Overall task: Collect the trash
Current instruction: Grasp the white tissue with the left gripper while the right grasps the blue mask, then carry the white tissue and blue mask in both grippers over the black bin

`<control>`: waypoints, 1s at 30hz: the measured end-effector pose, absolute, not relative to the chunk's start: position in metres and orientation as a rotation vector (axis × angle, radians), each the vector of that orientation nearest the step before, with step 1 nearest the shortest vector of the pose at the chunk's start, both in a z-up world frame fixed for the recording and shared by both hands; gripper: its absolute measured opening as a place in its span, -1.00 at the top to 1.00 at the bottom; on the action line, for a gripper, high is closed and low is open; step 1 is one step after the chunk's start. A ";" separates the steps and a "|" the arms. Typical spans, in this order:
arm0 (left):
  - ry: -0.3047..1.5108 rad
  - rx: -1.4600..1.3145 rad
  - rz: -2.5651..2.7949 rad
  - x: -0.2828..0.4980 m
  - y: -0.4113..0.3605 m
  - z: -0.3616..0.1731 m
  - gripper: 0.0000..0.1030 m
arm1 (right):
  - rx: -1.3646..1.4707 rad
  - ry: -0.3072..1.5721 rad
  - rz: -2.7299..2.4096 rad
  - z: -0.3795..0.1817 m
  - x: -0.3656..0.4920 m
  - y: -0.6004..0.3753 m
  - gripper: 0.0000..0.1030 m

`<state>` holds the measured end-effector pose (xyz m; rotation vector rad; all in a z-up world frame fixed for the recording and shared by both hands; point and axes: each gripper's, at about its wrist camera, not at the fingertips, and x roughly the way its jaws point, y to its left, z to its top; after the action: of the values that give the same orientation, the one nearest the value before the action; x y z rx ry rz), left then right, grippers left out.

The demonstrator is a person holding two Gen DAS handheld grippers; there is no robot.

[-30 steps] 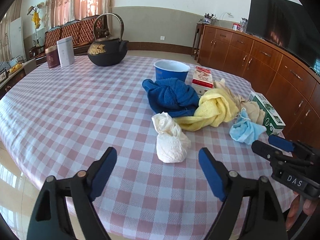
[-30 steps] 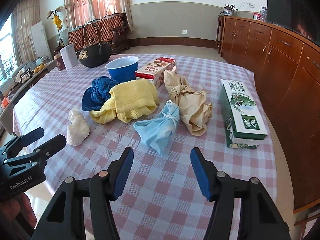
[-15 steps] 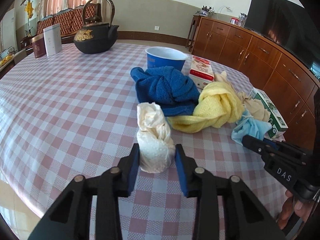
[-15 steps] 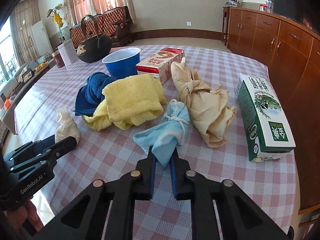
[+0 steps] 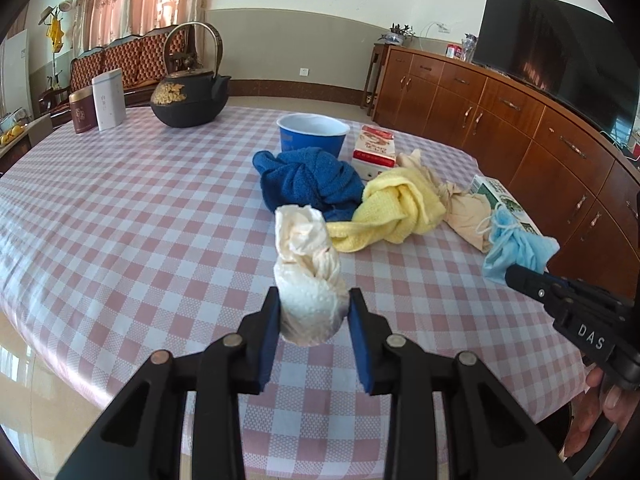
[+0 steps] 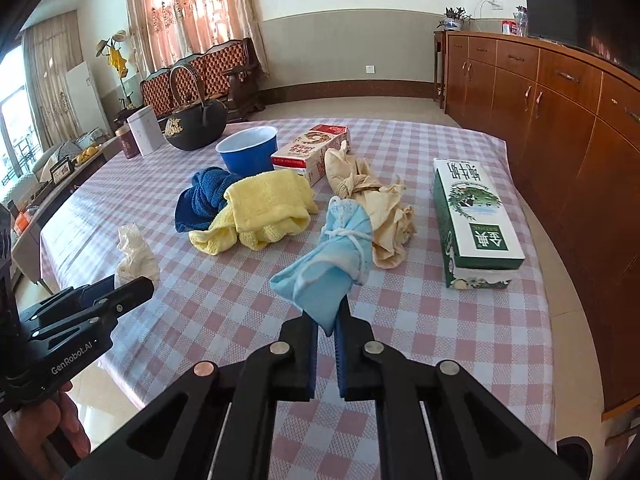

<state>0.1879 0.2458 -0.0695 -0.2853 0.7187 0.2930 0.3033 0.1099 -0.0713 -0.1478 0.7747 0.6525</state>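
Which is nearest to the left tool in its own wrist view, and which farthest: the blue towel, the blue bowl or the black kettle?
1. Blue towel, just beyond the white wad that the left tool grips.
2. Blue bowl, behind the towel, mid-table.
3. Black kettle, far edge, to the left.
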 end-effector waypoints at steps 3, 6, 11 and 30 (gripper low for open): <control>0.707 -0.273 0.277 0.179 0.234 -0.062 0.34 | -0.135 0.763 0.642 -0.065 0.295 0.098 0.85; 0.695 -0.259 0.253 0.172 0.219 -0.053 0.34 | -0.124 0.744 0.625 -0.057 0.285 0.084 0.85; 0.688 -0.218 0.227 0.165 0.196 -0.046 0.34 | -0.091 0.728 0.590 -0.050 0.269 0.055 0.85; 0.650 -0.138 0.104 0.149 0.111 -0.022 0.34 | -0.017 0.680 0.451 -0.026 0.227 -0.047 0.85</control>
<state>0.1489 0.1110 -0.0222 -0.1382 0.6504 0.1036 0.2271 -0.0470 -0.0258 -0.0169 0.6804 0.4514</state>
